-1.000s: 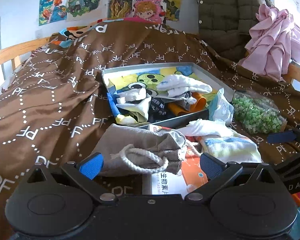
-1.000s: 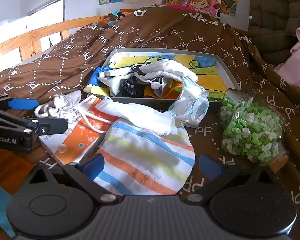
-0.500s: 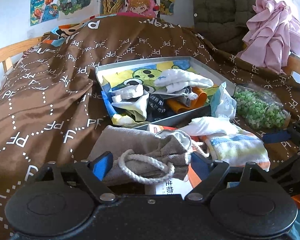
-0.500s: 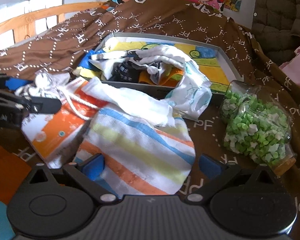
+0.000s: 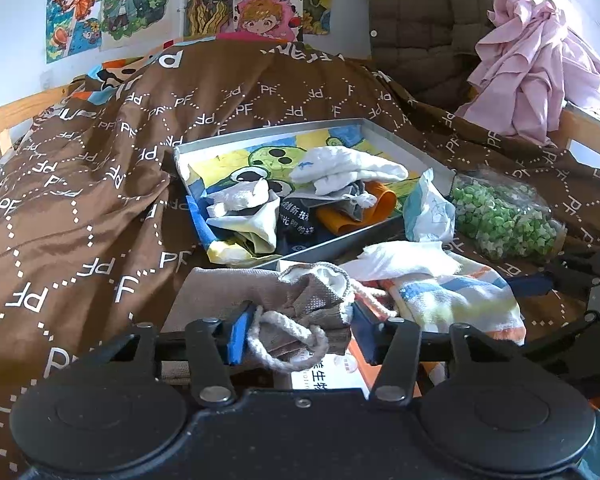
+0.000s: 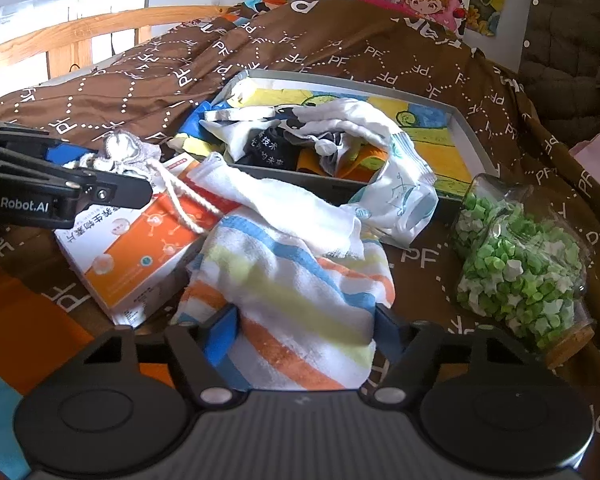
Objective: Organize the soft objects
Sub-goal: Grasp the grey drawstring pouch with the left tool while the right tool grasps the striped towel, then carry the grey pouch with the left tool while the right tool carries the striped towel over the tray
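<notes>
The left gripper (image 5: 298, 334) is seen low in the left wrist frame, jaws closing around the grey drawstring pouch (image 5: 284, 300); the pouch's bunched neck and white cord loop sit between the 2 blue pads, which appear to touch the fabric on both sides. The pouch lies at lower centre on the brown printed blanket (image 5: 80, 208), partly over an orange-and-white box (image 6: 140, 248).

The right gripper (image 6: 304, 332) is seen at the bottom of the right wrist frame, jaws closing on the striped towel (image 6: 296, 280) (blue, yellow, orange bands); the towel's near edge is bracketed by both pads, contact looks made. A white cloth (image 6: 284, 208) is draped over the towel's far end.

A grey tray (image 5: 404, 140) holding mixed soft items is placed at frame centre, just behind pouch and towel. A white printed packet (image 6: 400, 200) hangs over its near rim. A jar of green paper stars (image 6: 516, 264) lies at right on its side.
</notes>
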The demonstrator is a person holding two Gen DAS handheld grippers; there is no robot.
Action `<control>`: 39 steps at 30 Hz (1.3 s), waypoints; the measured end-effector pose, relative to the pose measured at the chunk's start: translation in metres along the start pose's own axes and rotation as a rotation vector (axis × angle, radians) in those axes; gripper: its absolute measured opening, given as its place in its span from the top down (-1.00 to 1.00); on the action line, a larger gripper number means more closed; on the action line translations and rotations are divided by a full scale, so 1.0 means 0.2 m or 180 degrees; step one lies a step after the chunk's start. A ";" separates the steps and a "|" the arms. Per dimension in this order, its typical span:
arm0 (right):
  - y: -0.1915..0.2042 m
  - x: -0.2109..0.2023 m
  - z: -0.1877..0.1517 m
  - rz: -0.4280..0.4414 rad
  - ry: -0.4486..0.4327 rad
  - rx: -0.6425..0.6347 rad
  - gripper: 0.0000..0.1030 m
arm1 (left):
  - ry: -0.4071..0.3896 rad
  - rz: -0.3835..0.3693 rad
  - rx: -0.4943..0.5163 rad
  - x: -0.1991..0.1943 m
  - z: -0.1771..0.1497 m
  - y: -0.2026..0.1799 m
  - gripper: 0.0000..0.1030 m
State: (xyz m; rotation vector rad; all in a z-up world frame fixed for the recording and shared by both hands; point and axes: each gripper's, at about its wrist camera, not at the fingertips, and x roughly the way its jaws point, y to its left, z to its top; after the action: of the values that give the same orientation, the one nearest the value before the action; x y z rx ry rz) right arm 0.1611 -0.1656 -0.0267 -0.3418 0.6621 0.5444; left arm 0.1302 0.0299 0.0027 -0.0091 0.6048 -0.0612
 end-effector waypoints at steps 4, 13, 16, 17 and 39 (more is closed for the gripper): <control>0.01 -0.04 0.00 -0.0011 -0.0032 -0.0055 -0.17 | -0.0001 -0.0011 0.0035 -0.03 0.00 -0.01 0.01; 0.03 -0.12 0.01 0.0052 -0.0017 -0.0118 0.63 | 0.0010 -0.0103 0.0145 -0.11 -0.01 -0.07 0.06; 0.02 -0.16 0.00 0.0077 -0.0022 -0.0121 0.67 | 0.0016 -0.0137 0.0186 -0.15 -0.02 -0.08 0.07; 0.02 -0.17 0.00 0.0090 -0.0020 -0.0116 0.68 | 0.0017 -0.0153 0.0195 -0.16 -0.02 -0.09 0.07; 0.01 -0.55 0.03 0.0150 -0.0175 0.0059 0.69 | -0.0126 -0.0406 0.0054 -0.36 0.06 -0.20 0.07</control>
State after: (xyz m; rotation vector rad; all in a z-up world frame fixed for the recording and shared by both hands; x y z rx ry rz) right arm 0.0892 -0.2019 0.0499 -0.2933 0.6230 0.5904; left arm 0.0758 -0.0050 0.0538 -0.0323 0.5636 -0.1896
